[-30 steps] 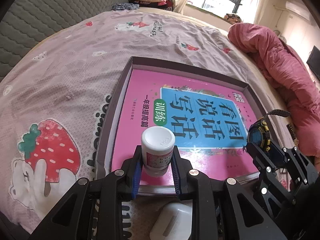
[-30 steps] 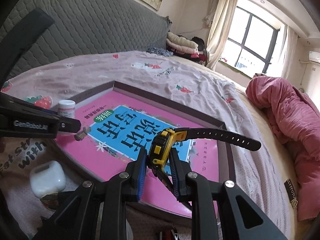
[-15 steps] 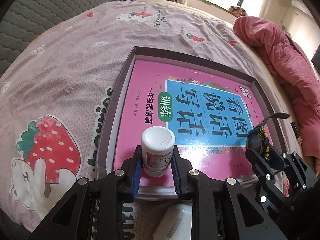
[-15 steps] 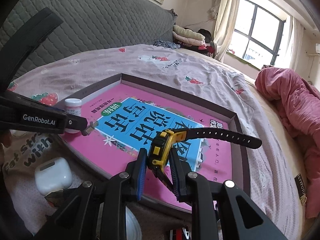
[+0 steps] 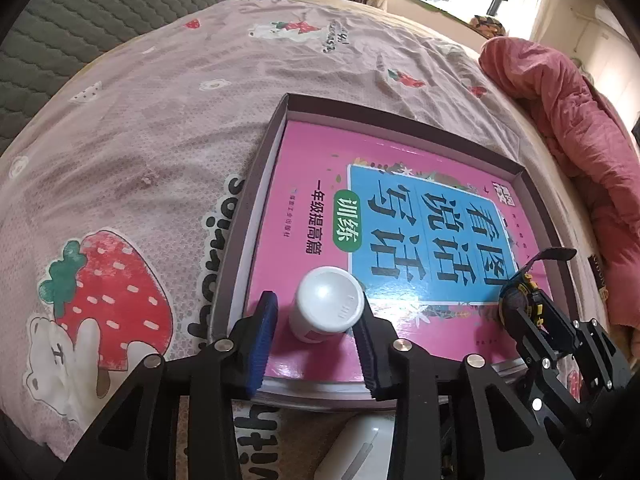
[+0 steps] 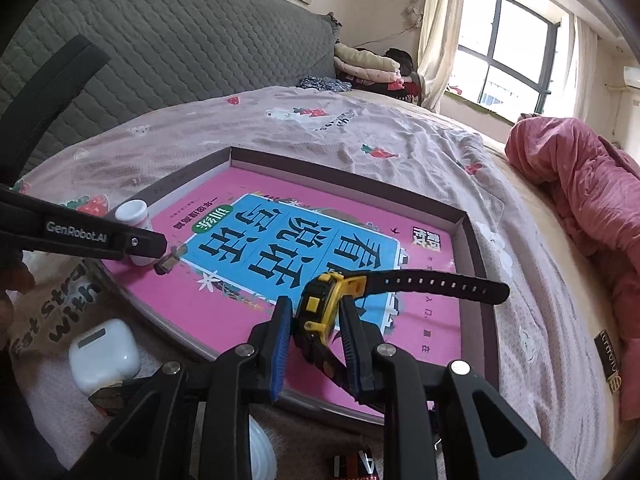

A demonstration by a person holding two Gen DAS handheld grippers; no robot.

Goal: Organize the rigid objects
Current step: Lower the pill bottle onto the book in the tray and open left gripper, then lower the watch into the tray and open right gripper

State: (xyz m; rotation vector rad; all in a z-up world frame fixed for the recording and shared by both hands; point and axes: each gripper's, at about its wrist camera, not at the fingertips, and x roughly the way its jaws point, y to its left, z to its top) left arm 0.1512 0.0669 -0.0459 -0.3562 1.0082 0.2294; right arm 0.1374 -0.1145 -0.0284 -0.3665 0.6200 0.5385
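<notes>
A shallow grey box (image 5: 256,184) lies on the bed with a pink and blue book (image 5: 400,220) inside it. A small white-capped bottle (image 5: 328,304) stands on the book's near left corner. My left gripper (image 5: 316,308) is around it, its jaws opening, and the left pad (image 5: 264,320) stands off the bottle. My right gripper (image 6: 315,308) grips a yellow and black watch (image 6: 320,304) just above the book's near edge; its jaws are starting to open, the pads still on the case. The strap (image 6: 440,284) sticks out to the right.
A white earbud case (image 6: 104,356) lies on the sheet in front of the box's near left corner. A rumpled pink quilt (image 6: 580,184) is heaped along the right side of the bed. A grey quilted headboard (image 6: 180,52) rises behind.
The left gripper's jaws have opened off the bottle, which now stands free on the book. The right gripper and the watch have stayed in place.
</notes>
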